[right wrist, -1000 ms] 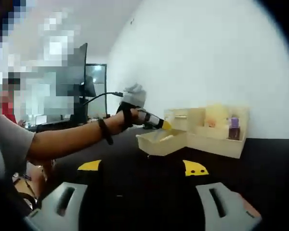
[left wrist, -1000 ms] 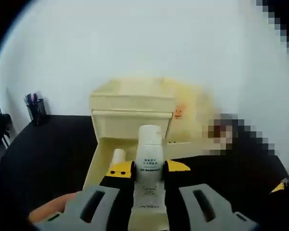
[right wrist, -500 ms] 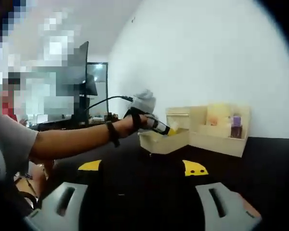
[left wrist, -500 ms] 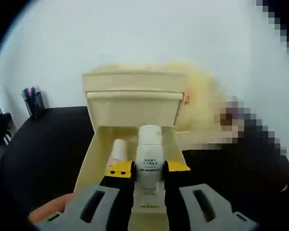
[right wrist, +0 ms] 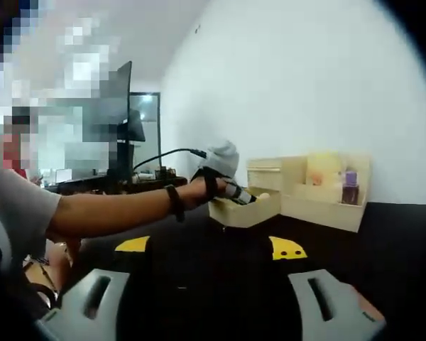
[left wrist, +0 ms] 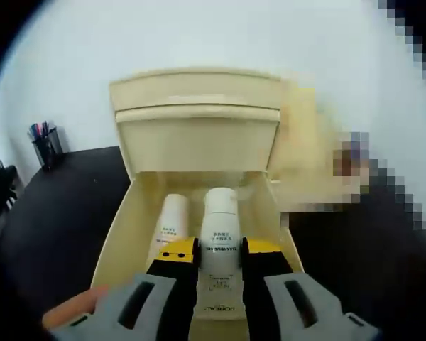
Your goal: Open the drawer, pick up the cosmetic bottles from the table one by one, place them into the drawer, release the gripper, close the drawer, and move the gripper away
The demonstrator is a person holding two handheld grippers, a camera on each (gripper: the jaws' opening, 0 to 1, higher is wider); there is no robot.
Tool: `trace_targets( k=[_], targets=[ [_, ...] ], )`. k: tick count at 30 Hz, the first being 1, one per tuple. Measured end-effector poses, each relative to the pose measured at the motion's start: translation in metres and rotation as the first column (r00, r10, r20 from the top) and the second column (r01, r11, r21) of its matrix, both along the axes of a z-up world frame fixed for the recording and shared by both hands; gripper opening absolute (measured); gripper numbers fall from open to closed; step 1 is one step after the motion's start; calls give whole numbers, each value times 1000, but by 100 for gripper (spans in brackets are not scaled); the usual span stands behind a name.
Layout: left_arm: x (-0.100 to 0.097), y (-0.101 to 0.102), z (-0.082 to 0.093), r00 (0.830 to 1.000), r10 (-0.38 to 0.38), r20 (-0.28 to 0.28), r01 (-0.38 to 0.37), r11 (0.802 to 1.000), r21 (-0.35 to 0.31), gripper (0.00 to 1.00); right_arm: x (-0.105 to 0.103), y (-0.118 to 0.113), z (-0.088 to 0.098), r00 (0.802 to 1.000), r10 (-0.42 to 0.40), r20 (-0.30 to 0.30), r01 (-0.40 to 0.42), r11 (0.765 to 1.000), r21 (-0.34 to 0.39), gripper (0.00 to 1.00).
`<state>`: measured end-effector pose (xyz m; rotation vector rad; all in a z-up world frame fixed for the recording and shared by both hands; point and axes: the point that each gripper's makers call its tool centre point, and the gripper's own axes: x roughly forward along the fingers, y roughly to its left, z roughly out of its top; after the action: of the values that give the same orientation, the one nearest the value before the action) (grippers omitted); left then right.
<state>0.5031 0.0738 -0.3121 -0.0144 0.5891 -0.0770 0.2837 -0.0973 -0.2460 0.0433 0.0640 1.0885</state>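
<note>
**Placing the second bottle into the open drawer**

In the left gripper view, the left tool [left wrist: 220,250] is clamped on a white cosmetic bottle [left wrist: 219,241], with one yellow-tipped jaw on each side of its body. The bottle points forward, its cap toward the back of the drawer [left wrist: 118,224], which stands pulled out of a cream cabinet [left wrist: 196,106]. The held bottle is over the inside of the drawer, and I cannot tell if it already rests on the bottom. Just beside it, on its left, another white bottle [left wrist: 172,224] lies in the drawer. Farther away, a pen holder [left wrist: 44,145] stands on the black desk [left wrist: 64,206] near the wall.

In the right gripper view, the right tool [right wrist: 211,246] hangs with its jaws apart and nothing between them, low over the desk. Beyond it, the person's arm [right wrist: 121,212] reaches to the drawer with the left tool. Behind the cabinet, an open wooden organizer [right wrist: 326,193] holds a purple-capped bottle [right wrist: 351,186].

I judge that the step in hand is placing. The next move calls for lowering the bottle until it lies beside the first one, then opening the jaws and drawing back straight, without hitting the drawer walls.
</note>
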Motion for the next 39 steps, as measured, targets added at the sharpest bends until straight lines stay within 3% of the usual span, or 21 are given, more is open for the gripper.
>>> trace_targets(
  k=[22,29,39],
  targets=[
    [-3,-8,-5,1000,-9,30,6,997,80,20,-2,-1,1,1000,4,-9,-4,1000,5,59],
    [-5,-5,12,998,-9,70,4,997,72,21,-2,-1,3,1000,2,-8,-2,1000,10,59],
    [-17,-6,57,981,-65,184,59,998,38,28,1,-1,-3,1000,-2,-7,2,1000,-8,59]
  ],
)
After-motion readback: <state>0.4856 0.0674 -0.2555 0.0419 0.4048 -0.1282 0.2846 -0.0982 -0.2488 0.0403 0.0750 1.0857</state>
